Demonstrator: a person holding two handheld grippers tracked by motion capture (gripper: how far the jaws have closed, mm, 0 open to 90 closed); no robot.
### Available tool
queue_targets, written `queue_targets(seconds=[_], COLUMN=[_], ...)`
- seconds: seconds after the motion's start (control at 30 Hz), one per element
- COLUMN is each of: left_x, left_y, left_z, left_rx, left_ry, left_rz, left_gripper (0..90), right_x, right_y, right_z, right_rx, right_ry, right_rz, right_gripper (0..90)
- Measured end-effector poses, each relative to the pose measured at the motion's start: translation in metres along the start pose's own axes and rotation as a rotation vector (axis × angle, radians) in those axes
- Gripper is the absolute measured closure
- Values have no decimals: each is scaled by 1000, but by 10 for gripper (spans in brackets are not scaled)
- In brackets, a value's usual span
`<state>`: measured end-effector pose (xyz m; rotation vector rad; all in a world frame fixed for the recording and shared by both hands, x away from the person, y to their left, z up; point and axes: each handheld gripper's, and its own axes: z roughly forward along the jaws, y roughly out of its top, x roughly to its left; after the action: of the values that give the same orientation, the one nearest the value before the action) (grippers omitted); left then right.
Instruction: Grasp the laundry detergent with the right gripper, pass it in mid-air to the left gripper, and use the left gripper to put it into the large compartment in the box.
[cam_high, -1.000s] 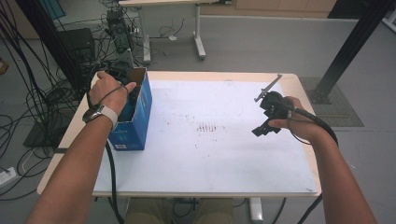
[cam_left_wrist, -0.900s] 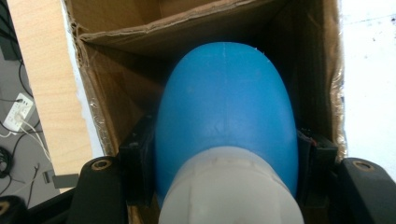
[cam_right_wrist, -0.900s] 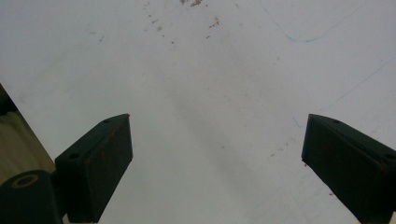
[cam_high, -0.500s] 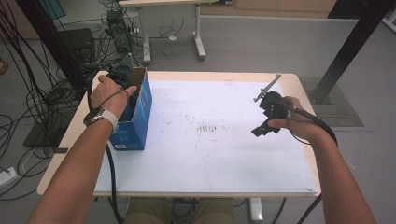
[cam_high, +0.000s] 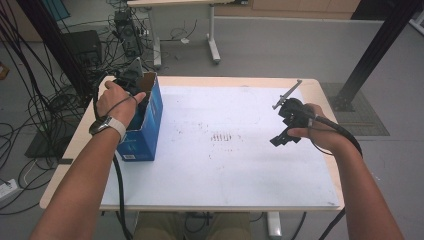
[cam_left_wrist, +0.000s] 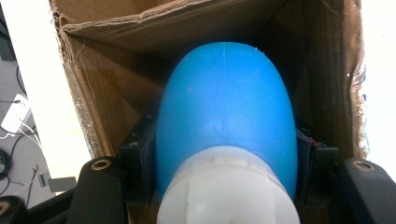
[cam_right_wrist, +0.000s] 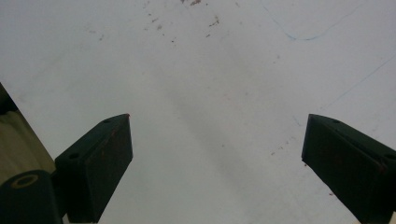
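1. Blue and white plastic, a bottle-like thing (cam_left_wrist: 226, 121) with a rounded blue body and a white end, sits clamped in the left claw (cam_left_wrist: 226, 196); the black jaws press on its two sides.
2. It lies straight ahead of that claw, its long axis running along the jaws, blue dome pointing down into the open cardboard box (cam_left_wrist: 116, 93), white end nearest the camera.
3. From the high view, the left hand (cam_high: 117, 102) is over the mouth of the blue-sided box (cam_high: 145, 135) at the left edge of the surface (cam_high: 225, 180), so the bottle is inside or at the box opening.
4. Any lift, by my reading, has to go back out along the same axis to clear the brown walls.
5. Well apart on the other side, the right claw (cam_right_wrist: 215, 158) hangs over the bare white sheet with jaws wide apart and nothing between them; the left hand is far nearer the bottle.
6. Hidden: the box floor, whether the dome touches it, and the bottle's full shape and label.
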<state>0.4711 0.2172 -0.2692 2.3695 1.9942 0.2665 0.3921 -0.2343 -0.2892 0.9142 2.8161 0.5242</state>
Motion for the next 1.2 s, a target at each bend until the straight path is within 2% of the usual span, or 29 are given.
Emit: queue_targets(seconds=[1.2], left_x=[1], left_y=[-2], left_z=[0], left_rx=[-4], left_ry=[-2], left_rz=[2], left_gripper=[375], right_x=[1], right_y=[2], right_z=[-1], right_rx=[1], right_ry=[-1], right_rz=[-4], right_gripper=[87])
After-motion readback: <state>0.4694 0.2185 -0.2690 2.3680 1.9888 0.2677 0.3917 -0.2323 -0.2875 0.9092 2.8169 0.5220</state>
